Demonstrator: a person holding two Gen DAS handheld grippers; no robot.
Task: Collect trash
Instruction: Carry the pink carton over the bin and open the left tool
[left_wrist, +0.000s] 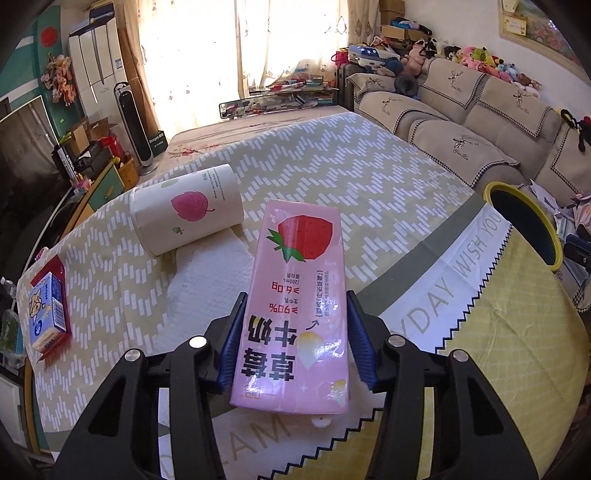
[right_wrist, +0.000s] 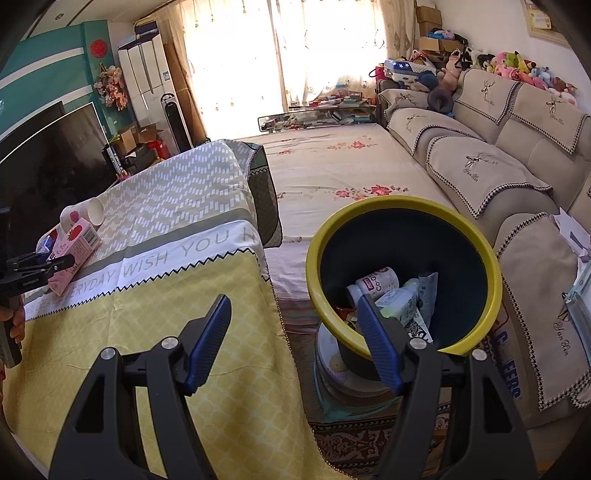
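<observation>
1. My left gripper (left_wrist: 295, 325) has its blue pads against both long sides of the pink strawberry milk carton (left_wrist: 299, 291); the carton lies flat on the table cloth (left_wrist: 369, 177).
2. Beyond the carton, a paper cup (left_wrist: 186, 210) with a pink leaf lies on its side, next to a white paper towel (left_wrist: 210, 273).
3. A small blue box (left_wrist: 46, 314) sits far left on the cloth, well apart from the carton.
4. My right gripper (right_wrist: 295, 332) stands wide, nothing between its pads, over the gap between table and bin.
5. The yellow-rimmed bin (right_wrist: 491, 258) sits beside the table, by the sofa (right_wrist: 517, 166); bottles and wrappers lie inside.
</observation>
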